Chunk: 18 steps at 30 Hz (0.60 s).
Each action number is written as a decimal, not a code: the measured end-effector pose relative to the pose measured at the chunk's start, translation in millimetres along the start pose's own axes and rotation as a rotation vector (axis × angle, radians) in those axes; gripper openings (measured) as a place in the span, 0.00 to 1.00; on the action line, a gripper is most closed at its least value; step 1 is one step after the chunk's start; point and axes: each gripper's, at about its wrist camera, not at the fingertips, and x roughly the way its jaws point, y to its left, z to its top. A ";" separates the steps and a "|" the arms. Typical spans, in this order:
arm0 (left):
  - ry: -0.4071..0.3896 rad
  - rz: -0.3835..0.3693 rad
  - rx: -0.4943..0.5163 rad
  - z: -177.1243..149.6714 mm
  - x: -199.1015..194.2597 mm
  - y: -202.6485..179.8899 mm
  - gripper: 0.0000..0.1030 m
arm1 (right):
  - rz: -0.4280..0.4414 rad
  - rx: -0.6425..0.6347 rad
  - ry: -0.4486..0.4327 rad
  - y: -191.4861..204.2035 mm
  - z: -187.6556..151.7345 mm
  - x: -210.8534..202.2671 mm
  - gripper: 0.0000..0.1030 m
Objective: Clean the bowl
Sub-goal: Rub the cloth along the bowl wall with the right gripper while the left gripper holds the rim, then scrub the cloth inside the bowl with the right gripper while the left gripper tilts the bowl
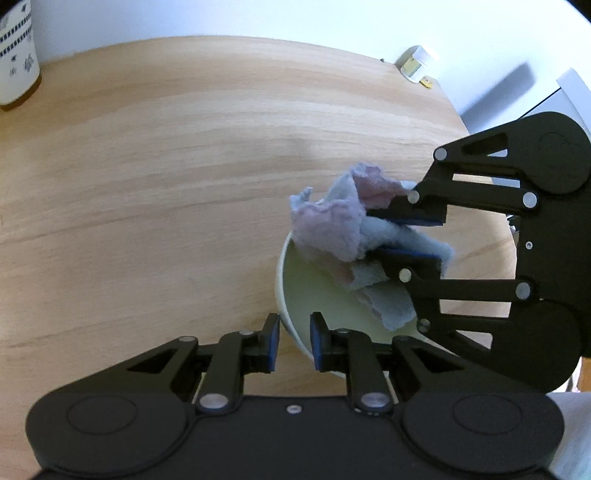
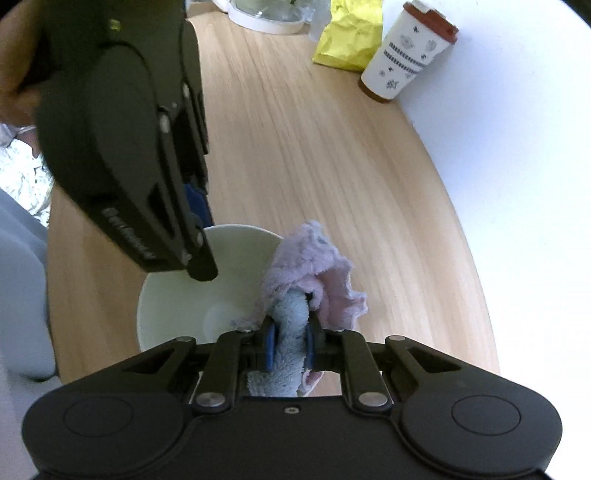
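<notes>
A pale cream bowl [image 1: 314,291] stands on the wooden table; it also shows in the right wrist view [image 2: 177,295]. My left gripper [image 1: 293,343] straddles the bowl's near rim, one pad outside and one inside, shut on the wall. My right gripper [image 1: 391,236] comes in from the right, shut on a pink and blue fluffy cloth [image 1: 332,225]. The cloth hangs over the bowl's far rim and into the bowl. In the right wrist view the cloth [image 2: 306,273] is pinched between the blue pads of my right gripper [image 2: 290,350], draped on the bowl's right rim.
A white patterned cup with a brown lid [image 2: 406,51] stands by the wall, also at the far left in the left wrist view [image 1: 14,55]. A yellow bag [image 2: 347,33] and a white dish [image 2: 266,14] lie at the far end. A small white container [image 1: 415,64] sits at the table edge.
</notes>
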 end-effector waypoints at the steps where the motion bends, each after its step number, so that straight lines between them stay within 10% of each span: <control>1: -0.001 0.001 0.008 0.5 -0.1 -0.1 0.17 | -0.007 -0.001 0.006 0.7 3.0 1.9 0.16; 18: -0.006 -0.047 -0.026 -1.3 2.1 8.8 0.16 | 0.287 0.277 0.178 -36.5 14.7 48.0 0.17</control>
